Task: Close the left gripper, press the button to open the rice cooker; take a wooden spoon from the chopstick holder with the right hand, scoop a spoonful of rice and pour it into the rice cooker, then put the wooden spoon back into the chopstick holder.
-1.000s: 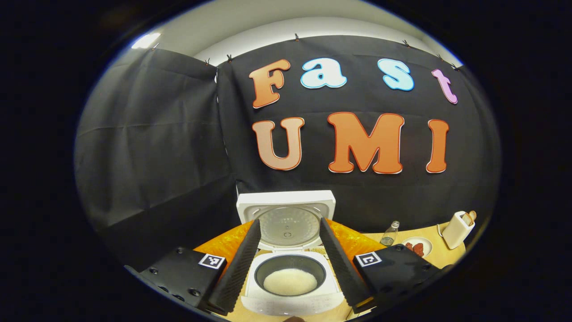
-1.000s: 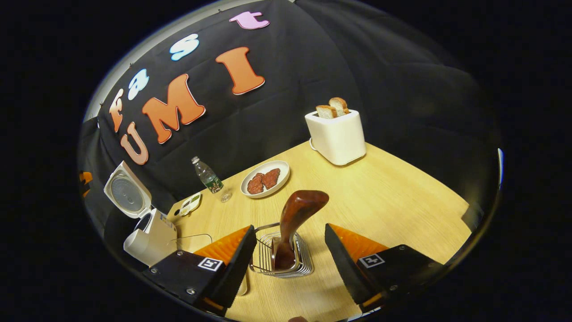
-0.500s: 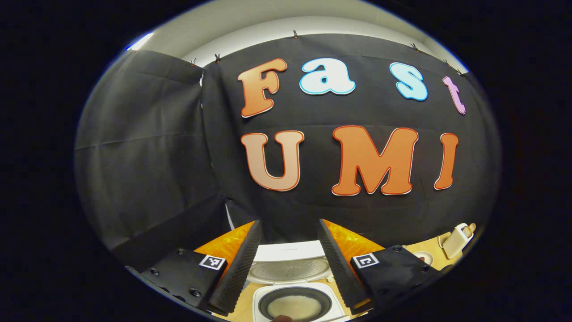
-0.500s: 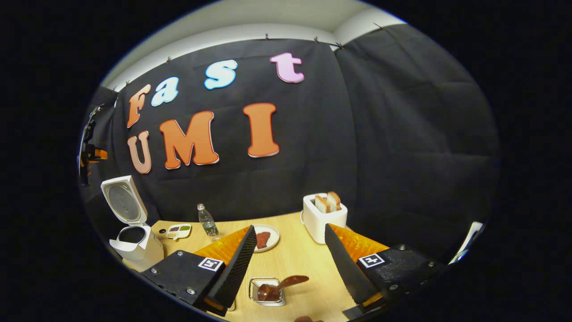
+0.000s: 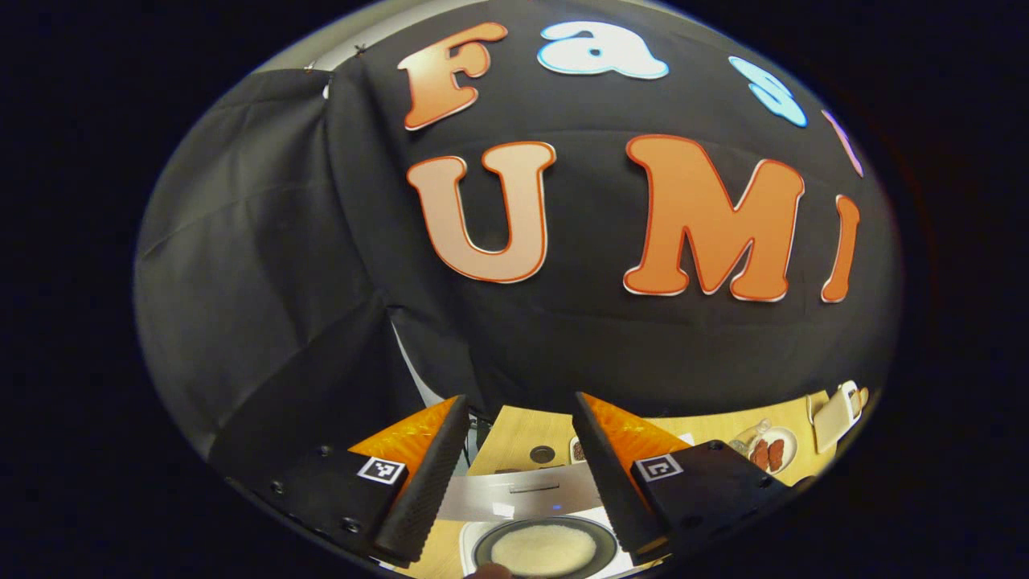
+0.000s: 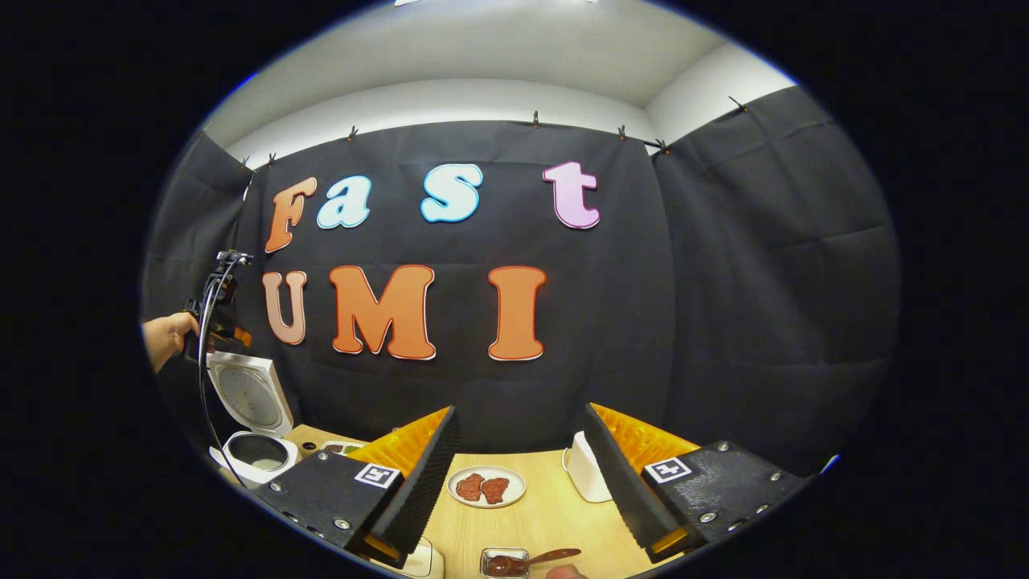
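The white rice cooker stands open at the table's left, its lid upright. In the left gripper view its pot of rice lies just below, with the lid's top edge between my fingers. My left gripper is open and holds nothing; the right gripper view shows it above the lid, held by a hand. My right gripper is open and empty, raised well behind the wire chopstick holder. The wooden spoon rests in that holder.
A plate of red meat slices and a white toaster sit on the wooden table past the holder. A white container lies by the right gripper's left finger. Small dishes stand behind the cooker.
My right gripper has drawn back and up from the holder, leaving the spoon inside. My left gripper has risen and moved forward over the cooker's upright lid. Both stayed open.
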Demonstrator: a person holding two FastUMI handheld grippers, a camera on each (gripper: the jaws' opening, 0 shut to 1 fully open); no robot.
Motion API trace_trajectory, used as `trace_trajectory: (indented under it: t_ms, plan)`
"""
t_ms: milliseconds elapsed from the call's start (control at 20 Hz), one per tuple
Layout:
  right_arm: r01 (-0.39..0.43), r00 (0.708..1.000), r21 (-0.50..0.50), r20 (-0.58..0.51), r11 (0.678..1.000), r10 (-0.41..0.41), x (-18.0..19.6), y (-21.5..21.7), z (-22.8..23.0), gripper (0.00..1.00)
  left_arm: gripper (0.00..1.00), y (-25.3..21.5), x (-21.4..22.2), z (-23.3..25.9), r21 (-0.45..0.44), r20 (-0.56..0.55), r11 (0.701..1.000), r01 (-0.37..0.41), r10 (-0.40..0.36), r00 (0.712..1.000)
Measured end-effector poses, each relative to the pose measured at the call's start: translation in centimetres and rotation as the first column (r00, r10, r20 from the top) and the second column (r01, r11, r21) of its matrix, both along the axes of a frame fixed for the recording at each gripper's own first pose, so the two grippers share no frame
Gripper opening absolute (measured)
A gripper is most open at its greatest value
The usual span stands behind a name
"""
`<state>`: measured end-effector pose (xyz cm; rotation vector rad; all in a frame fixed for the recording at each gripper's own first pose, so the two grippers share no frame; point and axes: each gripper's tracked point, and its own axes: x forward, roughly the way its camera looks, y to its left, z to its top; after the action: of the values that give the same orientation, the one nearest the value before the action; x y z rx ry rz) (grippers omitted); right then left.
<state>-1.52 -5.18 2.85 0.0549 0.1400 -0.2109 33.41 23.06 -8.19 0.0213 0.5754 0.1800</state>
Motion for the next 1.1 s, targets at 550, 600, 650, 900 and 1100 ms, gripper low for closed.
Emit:
trace_trajectory:
  t_ms: [550, 600, 650, 900, 1100]
  plan:
    - [-0.051, 0.995, -0.015, 0.083, 0.999, 0.052, 0.7, 0.1, 4.3, 0.95, 0.84, -5.0, -7.3, -7.1, -0.281, -0.385, 0.959, -0.041, -0.073, 0.920]
    - [-0.067, 0.994, -0.016, 0.088, 0.998, 0.068, 0.9, 0.2, 4.3, 0.95, 0.84, -5.3, -8.6, -7.7, -0.305, -0.419, 0.950, -0.070, -0.068, 0.906]
    - [-0.083, 0.993, -0.019, 0.087, 0.996, 0.084, 1.2, 0.3, 4.0, 0.95, 0.84, -5.3, -10.3, -8.3, -0.304, -0.461, 0.948, -0.093, -0.061, 0.885]
    - [-0.162, 0.984, -0.016, 0.076, 0.987, 0.163, 2.6, 1.8, 3.0, 1.00, 0.87, -6.3, -15.9, -11.8, -0.242, -0.601, 0.963, -0.121, -0.051, 0.798]
    - [-0.211, 0.975, -0.030, 0.060, 0.977, 0.212, 3.5, 2.4, 2.1, 0.95, 0.86, -7.6, -19.5, -16.2, -0.215, -0.693, 0.966, -0.147, -0.045, 0.719]
